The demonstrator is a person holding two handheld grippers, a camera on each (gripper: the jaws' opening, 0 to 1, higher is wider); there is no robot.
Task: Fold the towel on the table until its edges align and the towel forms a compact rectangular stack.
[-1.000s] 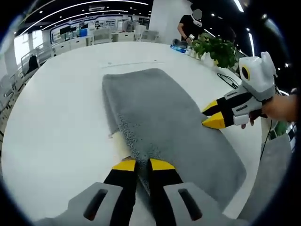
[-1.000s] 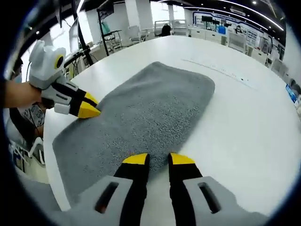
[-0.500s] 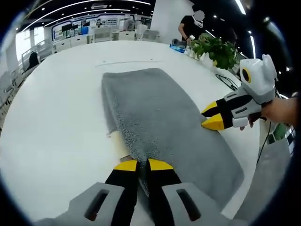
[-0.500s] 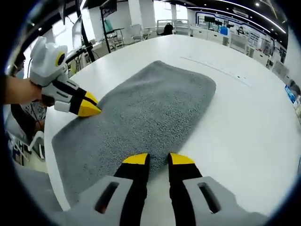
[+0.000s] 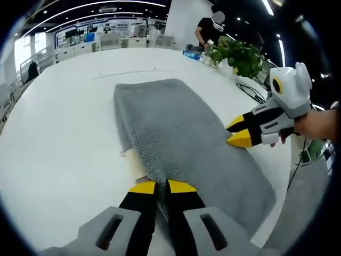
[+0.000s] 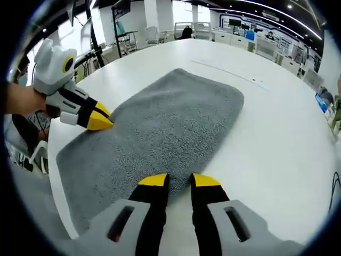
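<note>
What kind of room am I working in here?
Probably an open-plan office or lab: a big white table holding the grey towel, rows of desks and chairs behind, and a potted plant.

left gripper view: close, low, facing right gripper point(image 5: 238, 132) | shared: towel point(image 5: 181, 133), table point(image 5: 64, 133)

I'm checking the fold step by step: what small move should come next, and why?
Probably lift both grippers together and carry the near end toward the far end. The left gripper and right gripper each sit at a long edge of the gray towel, which lies flat on the white table.
</note>
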